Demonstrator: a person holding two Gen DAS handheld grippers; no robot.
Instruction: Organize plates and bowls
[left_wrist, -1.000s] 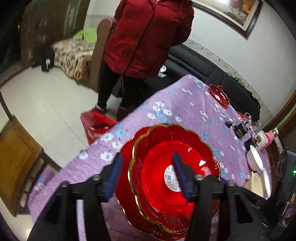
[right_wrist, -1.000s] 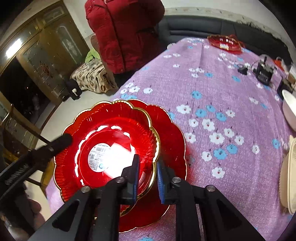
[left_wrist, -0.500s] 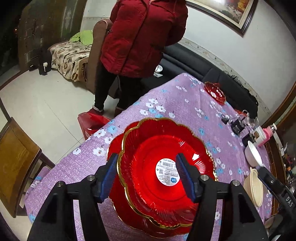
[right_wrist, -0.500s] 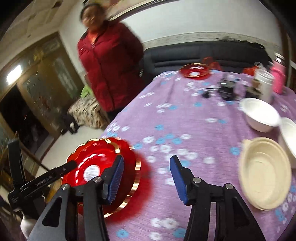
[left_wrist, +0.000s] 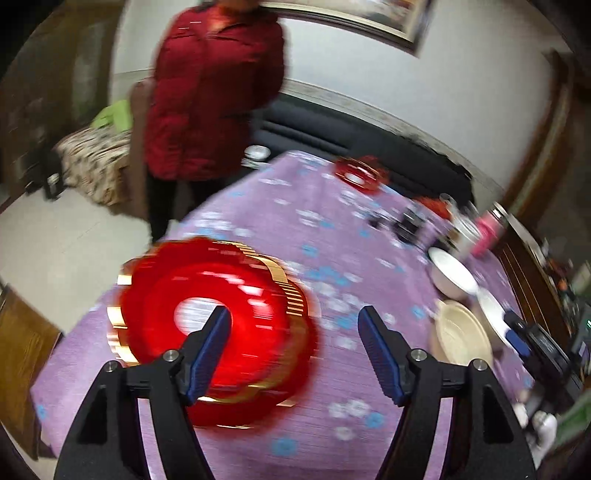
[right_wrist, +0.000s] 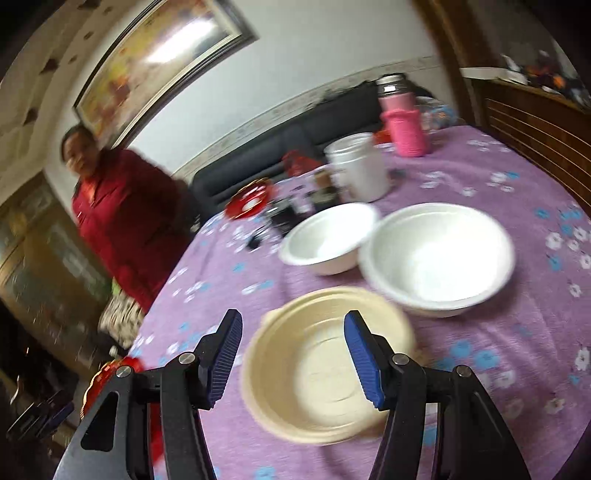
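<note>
Two stacked red plates with gold scalloped rims (left_wrist: 236, 325) lie on the purple flowered tablecloth (left_wrist: 295, 229), blurred, just ahead of my open, empty left gripper (left_wrist: 295, 350). My right gripper (right_wrist: 291, 354) is open and empty, hovering over a cream bowl (right_wrist: 325, 362). Two white bowls (right_wrist: 328, 240) (right_wrist: 439, 258) sit beyond it, touching. The cream bowl (left_wrist: 461, 336) and a white bowl (left_wrist: 450, 277) also show in the left wrist view at the right. A small red plate (right_wrist: 251, 197) lies at the table's far end.
A person in a red jacket (left_wrist: 210, 96) stands at the table's far left corner. A metal pot (right_wrist: 358, 170), pink flask (right_wrist: 402, 118) and small dark items (right_wrist: 288, 218) stand behind the bowls. A dark sofa (left_wrist: 332, 136) runs behind; a wooden cabinet (right_wrist: 535, 122) stands right.
My right gripper let go of the red plate, opened and swung right to the cream bowl. My left gripper also turned right, so the red plates now sit at its left finger.
</note>
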